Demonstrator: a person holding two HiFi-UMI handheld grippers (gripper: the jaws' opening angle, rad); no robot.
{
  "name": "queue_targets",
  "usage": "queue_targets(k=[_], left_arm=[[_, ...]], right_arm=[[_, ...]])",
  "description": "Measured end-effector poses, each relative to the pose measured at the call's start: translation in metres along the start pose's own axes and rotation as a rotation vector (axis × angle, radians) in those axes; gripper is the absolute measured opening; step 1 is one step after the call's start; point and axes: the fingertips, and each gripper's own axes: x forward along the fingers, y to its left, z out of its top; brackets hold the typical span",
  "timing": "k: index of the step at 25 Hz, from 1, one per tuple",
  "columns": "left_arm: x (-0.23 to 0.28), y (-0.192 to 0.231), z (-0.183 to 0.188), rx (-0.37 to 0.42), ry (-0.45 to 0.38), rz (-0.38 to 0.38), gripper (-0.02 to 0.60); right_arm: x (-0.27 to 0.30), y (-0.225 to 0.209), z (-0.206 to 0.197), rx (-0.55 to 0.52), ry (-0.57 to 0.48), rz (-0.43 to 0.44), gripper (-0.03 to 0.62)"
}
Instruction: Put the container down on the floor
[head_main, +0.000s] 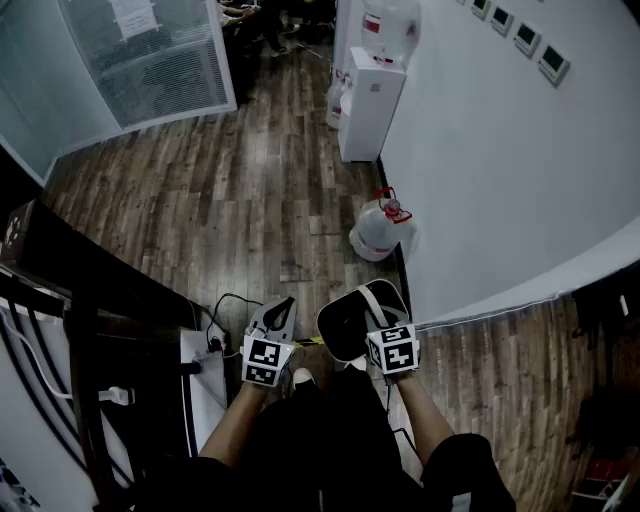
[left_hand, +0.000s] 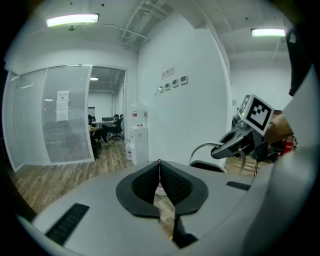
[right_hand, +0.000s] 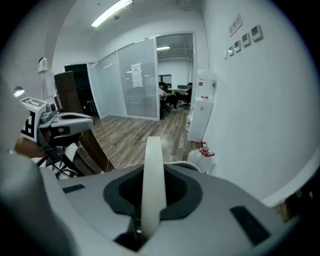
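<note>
The container (head_main: 342, 328) is a dark bucket with a pale rim and a white bail handle (head_main: 385, 292). It hangs above the wooden floor in front of the person's legs. My right gripper (head_main: 382, 318) is shut on that handle, and in the right gripper view the white handle strip (right_hand: 151, 185) runs straight up between the jaws. My left gripper (head_main: 281, 305) is just left of the container, shut and empty, its fingertips (left_hand: 159, 162) meeting. The left gripper view shows the right gripper (left_hand: 240, 140) and the container's rim (left_hand: 207, 165) below it.
A water jug (head_main: 380, 228) with a red cap stands on the floor by the white wall (head_main: 500, 150). A water dispenser (head_main: 372, 100) stands further along it. A black desk (head_main: 100, 280) and cables (head_main: 215, 345) lie to the left, and a glass partition (head_main: 150, 60) is beyond.
</note>
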Motion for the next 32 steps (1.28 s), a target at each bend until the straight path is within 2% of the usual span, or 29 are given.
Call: queue_targets(k=[4,13,32], left_arm=[[-0.001,0.002,0.001,-0.002,-0.004,0.004,0.015],[0.001,0.008,-0.006,-0.006,0.004,0.015,0.015],[-0.001,0.028,0.0,-0.003,-0.01,0.026,0.015]], right_arm=[[-0.001,0.004,0.002,0.054,-0.019,0.019,0.061],[0.007,0.014,-0.004,0.058,0.027,0.039,0.061],[0.012,0.013,0.025,0.078,0.016,0.048,0.062]])
